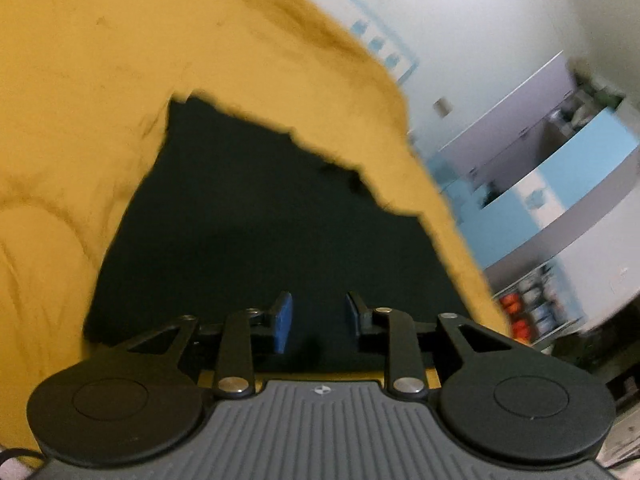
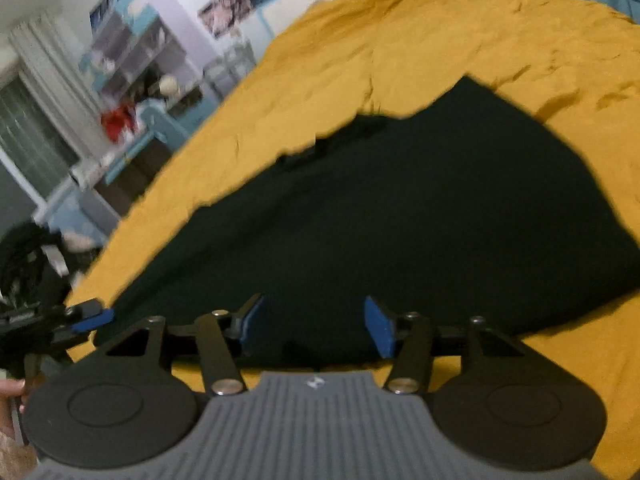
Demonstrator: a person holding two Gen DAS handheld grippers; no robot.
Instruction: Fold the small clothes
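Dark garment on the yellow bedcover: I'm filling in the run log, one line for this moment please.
dark garment: flat on yellow bedcover | left gripper: open, empty | right gripper: open, empty

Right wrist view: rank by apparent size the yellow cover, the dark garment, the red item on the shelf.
1. Yellow cover, fills most of the view.
2. Dark garment, close behind, but nearer the camera.
3. Red item, tiny; far off and blurred, so its true size is unclear.

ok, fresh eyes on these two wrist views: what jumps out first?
The dark garment lying flat on the mustard-yellow bedspread fills the middle of both views. Both grippers hang over its near edge with blue pads apart and nothing between them: the right gripper wider, the left gripper narrower. Cluttered shelves blur at the edges.
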